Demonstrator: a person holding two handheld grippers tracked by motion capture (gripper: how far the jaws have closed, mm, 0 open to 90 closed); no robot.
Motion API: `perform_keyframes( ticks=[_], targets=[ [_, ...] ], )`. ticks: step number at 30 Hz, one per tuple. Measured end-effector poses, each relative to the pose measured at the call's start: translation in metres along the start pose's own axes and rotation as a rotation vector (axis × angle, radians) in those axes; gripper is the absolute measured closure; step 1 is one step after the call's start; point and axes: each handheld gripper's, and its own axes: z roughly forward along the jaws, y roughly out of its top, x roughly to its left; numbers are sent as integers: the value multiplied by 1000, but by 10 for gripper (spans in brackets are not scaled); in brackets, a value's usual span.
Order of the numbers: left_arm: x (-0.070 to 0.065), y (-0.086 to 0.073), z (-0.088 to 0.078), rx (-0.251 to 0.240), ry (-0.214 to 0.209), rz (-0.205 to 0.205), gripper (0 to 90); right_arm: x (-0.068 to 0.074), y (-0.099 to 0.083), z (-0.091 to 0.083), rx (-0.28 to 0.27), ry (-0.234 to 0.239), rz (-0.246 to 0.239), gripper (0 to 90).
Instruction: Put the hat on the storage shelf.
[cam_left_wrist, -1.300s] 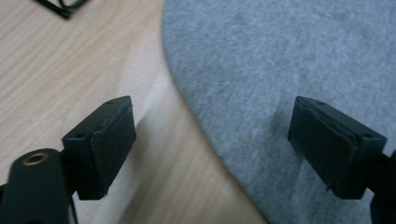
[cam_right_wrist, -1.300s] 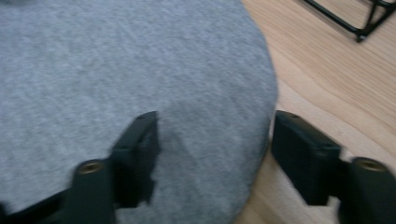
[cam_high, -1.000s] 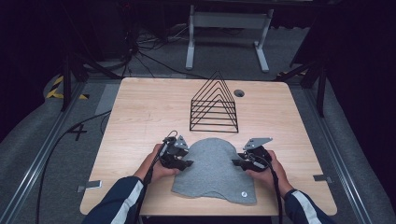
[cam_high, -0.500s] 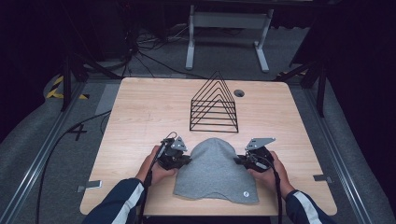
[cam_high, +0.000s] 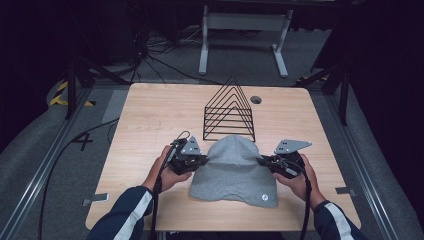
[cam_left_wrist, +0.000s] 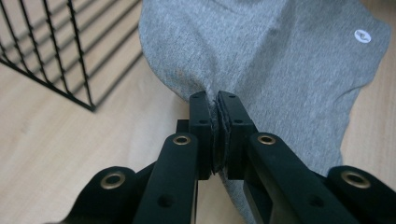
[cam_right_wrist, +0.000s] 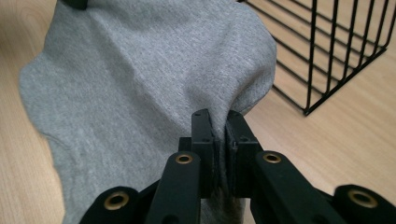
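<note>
A grey knitted cloth (cam_high: 232, 172) with a small white round logo (cam_high: 265, 199) lies on the wooden table (cam_high: 150, 120), its far end bunched up and lifted. My left gripper (cam_high: 204, 161) is shut on its left edge. In the left gripper view the jaws (cam_left_wrist: 215, 98) pinch a fold of the cloth (cam_left_wrist: 280, 60). My right gripper (cam_high: 263, 161) is shut on the right edge. In the right gripper view the gripper (cam_right_wrist: 218, 116) clamps the fabric (cam_right_wrist: 140, 79). The cloth sags between the two grips, and its near hem rests on the table.
A black wire rack (cam_high: 229, 112) of triangular dividers stands just behind the cloth, close to both grippers (cam_left_wrist: 51, 42) (cam_right_wrist: 336, 46). A round cable hole (cam_high: 256, 99) sits at the table's far right. Beyond the table are floor cables and a white stand (cam_high: 242, 22).
Both grippers closed on the cloth's side edges and rose. The cloth, flat before, is now pulled up and bunched at its far end.
</note>
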Motion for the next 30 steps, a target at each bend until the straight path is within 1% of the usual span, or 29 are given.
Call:
perform_keyframes(
  ticks=[1,2,3,4,6,8,10,11,14,15,16,17,18,19,21,24,27,28,30],
  targets=[
    [2,6,-1,-8,-1,16,853,-1,5,-4,-10,-12,-10,842],
    [3,9,-2,-18,5,16,853,-1,7,-6,-16,-15,-12,842],
    [4,12,-3,-14,3,27,853,-1,10,-9,-21,-21,-14,842],
    [5,15,-4,-23,0,32,853,-2,12,-11,-26,-27,-13,842],
    [7,23,-9,-28,7,52,853,-5,18,-17,-42,-42,-16,842],
    [10,32,-16,-50,4,54,853,-7,24,-24,-64,-45,-9,843],
    [14,42,-23,-65,15,73,854,-8,32,-31,-78,-61,-22,843],
    [14,47,-26,-74,15,75,854,-9,36,-33,-82,-68,-30,843],
    [17,64,-35,-97,51,108,856,-11,49,-42,-98,-87,-50,843],
    [17,64,-35,-97,51,108,856,-11,49,-42,-98,-87,-50,843],
    [18,72,-41,-108,65,111,856,-12,54,-46,-107,-95,-58,843],
    [22,80,-46,-142,70,96,857,-16,65,-57,-135,-102,-60,843],
    [24,85,-49,-151,70,95,857,-17,69,-61,-144,-103,-61,843],
    [25,89,-52,-167,77,94,857,-19,74,-65,-153,-114,-66,843],
    [27,96,-58,-184,91,103,858,-21,83,-74,-175,-122,-71,844],
    [29,102,-66,-207,99,100,858,-26,96,-85,-219,-129,-74,844],
    [37,110,-72,-224,111,106,858,-31,107,-91,-231,-144,-73,844],
    [38,112,-72,-230,109,98,858,-33,112,-93,-231,-153,-77,844],
    [42,116,-74,-237,119,95,858,-35,119,-94,-237,-158,-76,844]
  ],
)
